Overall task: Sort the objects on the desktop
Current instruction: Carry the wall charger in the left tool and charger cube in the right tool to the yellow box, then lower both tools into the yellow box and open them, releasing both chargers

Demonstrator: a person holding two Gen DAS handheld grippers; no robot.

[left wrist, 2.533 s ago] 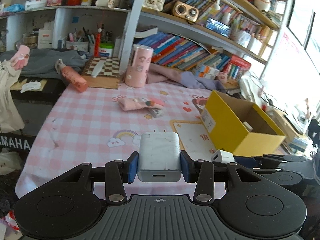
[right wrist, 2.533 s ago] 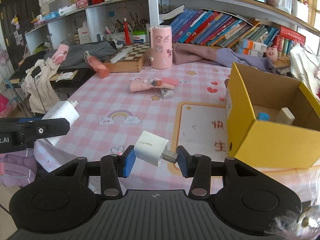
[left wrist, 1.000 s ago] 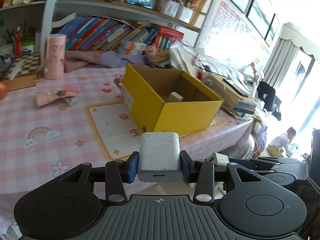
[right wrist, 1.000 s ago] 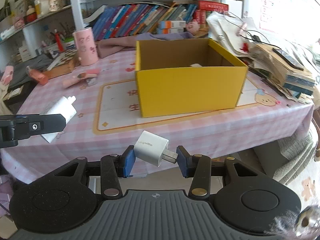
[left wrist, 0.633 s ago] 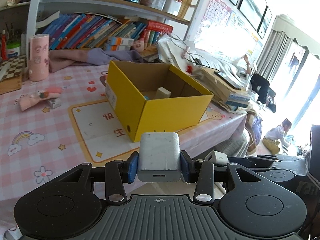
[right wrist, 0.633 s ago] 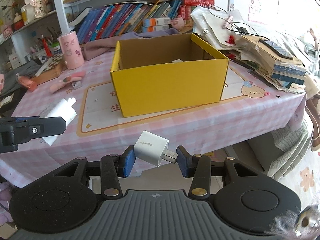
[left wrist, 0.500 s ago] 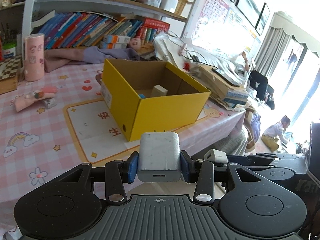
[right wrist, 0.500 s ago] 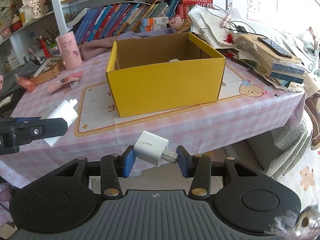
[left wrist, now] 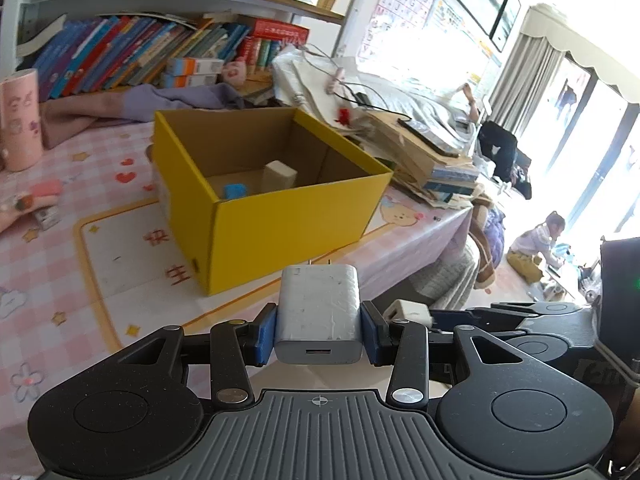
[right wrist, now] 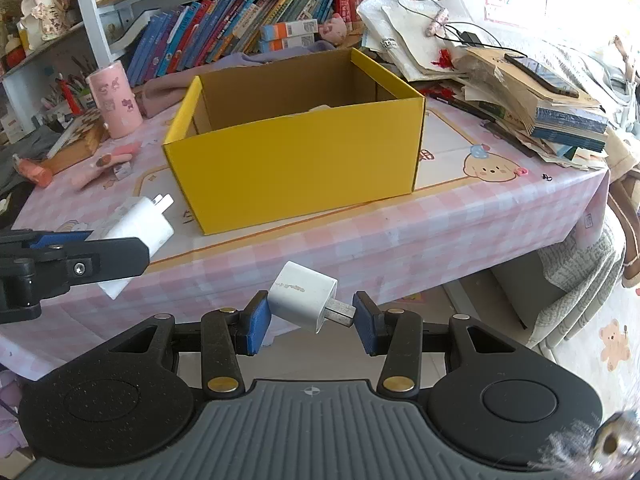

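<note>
Before the yellow box [right wrist: 296,160], both grippers seemingly clamp white chargers.

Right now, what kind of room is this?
Probably a home study or child's room: shelves of books, a pink checked tablecloth with cartoon pictures, and a yellow box for sorting things.

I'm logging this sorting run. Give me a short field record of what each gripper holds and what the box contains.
left gripper: shut on large grey charger
right gripper: shut on small white charger, gripped body to prongs
yellow box: open, on the pink checked tablecloth
box contents: blue item, beige block
</note>
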